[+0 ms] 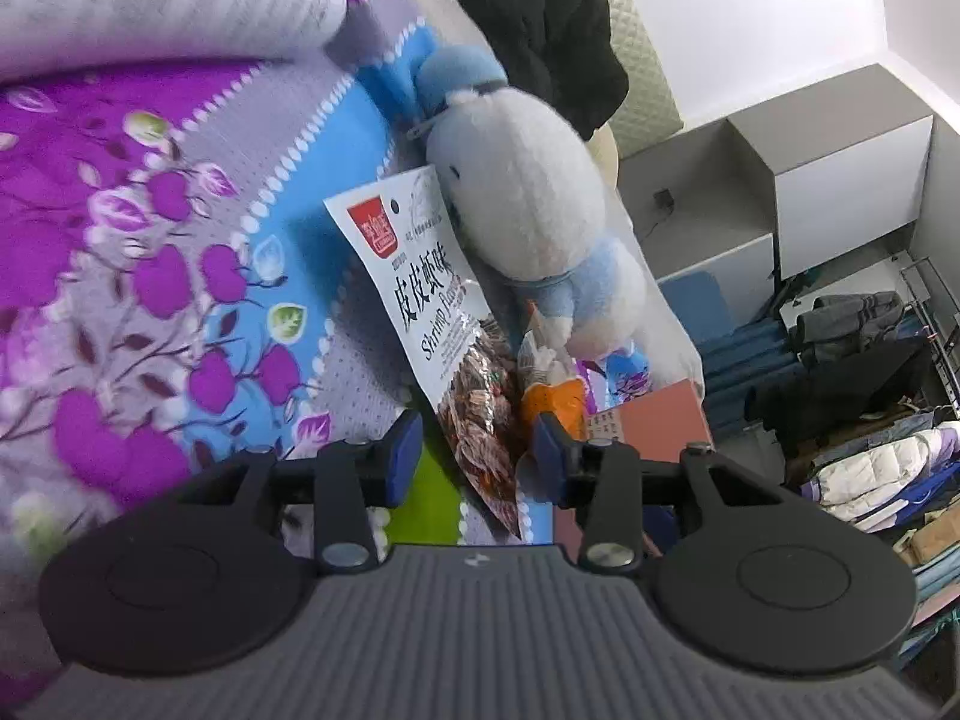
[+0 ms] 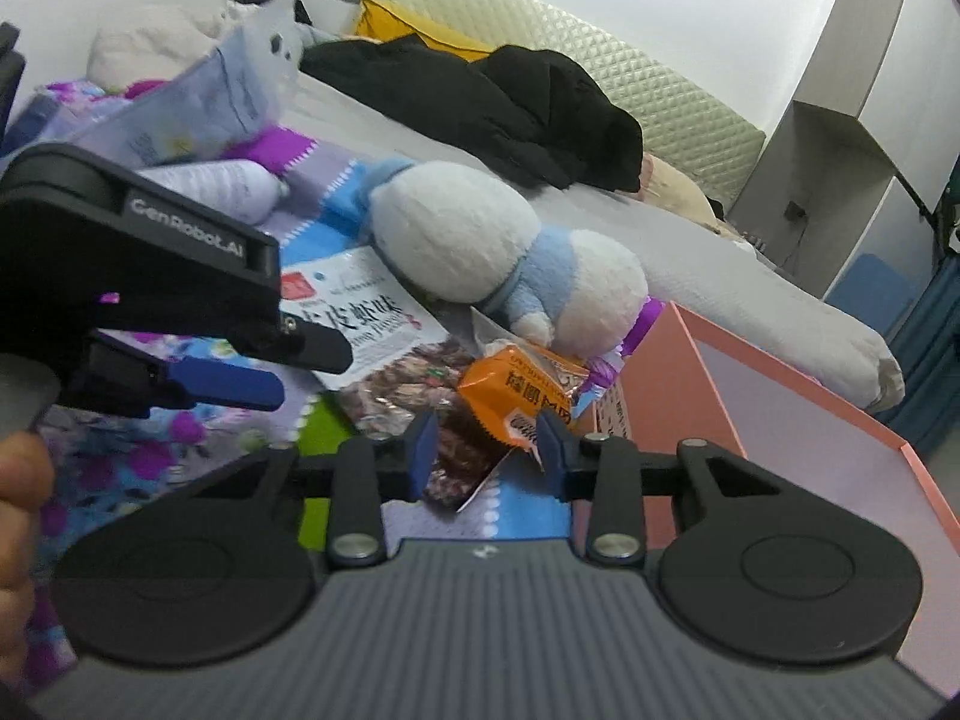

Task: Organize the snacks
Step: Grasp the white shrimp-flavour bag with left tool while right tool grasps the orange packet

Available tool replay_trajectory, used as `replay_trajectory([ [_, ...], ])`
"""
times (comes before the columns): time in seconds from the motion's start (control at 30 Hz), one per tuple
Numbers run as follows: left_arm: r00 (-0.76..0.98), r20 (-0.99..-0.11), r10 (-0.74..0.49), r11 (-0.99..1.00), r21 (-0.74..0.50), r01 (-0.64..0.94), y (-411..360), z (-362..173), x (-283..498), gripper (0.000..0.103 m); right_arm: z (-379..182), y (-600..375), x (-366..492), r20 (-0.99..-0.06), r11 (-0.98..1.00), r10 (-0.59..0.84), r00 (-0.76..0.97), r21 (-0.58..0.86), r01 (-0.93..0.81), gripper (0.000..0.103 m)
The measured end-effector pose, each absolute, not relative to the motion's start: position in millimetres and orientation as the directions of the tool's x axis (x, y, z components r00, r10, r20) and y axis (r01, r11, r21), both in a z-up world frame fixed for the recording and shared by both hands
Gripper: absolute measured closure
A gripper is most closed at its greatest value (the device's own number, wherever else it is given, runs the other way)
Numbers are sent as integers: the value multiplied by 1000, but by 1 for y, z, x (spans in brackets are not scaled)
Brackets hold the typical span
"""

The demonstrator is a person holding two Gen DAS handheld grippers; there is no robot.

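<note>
A white shrimp-flavour snack bag (image 1: 441, 312) with a clear bottom lies on the floral bedspread; it also shows in the right wrist view (image 2: 384, 336). An orange snack packet (image 2: 519, 390) lies beside it, next to the pink box (image 2: 708, 384); it shows in the left wrist view too (image 1: 555, 402). My left gripper (image 1: 477, 453) is open, its jaws either side of the bag's lower end. My right gripper (image 2: 487, 447) is open just in front of the orange packet and the bag's corner. The left gripper (image 2: 240, 372) appears in the right wrist view, hovering over the bedspread.
A white and blue plush toy (image 2: 498, 252) lies right behind the snacks. Black clothes (image 2: 504, 108) lie on the bed by the quilted headboard. A white-wrapped roll (image 2: 222, 186) and another packet (image 2: 210, 102) lie at the left. Grey cabinets (image 1: 840, 180) stand beyond the bed.
</note>
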State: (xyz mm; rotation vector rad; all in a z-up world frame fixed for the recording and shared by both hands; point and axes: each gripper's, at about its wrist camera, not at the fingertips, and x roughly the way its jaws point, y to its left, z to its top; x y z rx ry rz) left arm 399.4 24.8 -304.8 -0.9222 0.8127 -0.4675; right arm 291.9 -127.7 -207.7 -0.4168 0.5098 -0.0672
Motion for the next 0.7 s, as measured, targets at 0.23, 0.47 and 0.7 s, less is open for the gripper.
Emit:
replay_trajectory([
  [0.23,607,-420,-675,537,-844,13,15,-314,423,57,-228,-122,311,-427,887,-189,884,-461,-33,74],
  [0.47,584,-431,-688,520,-854,-18,4,-327,433,83,-239,-122,326,-399,861,-233,887,-509,-3,83],
  [0.7,598,-456,-659,570,-822,2,-1,-314,426,98,-232,-130,325,-395,864,-248,885,-504,17,98],
])
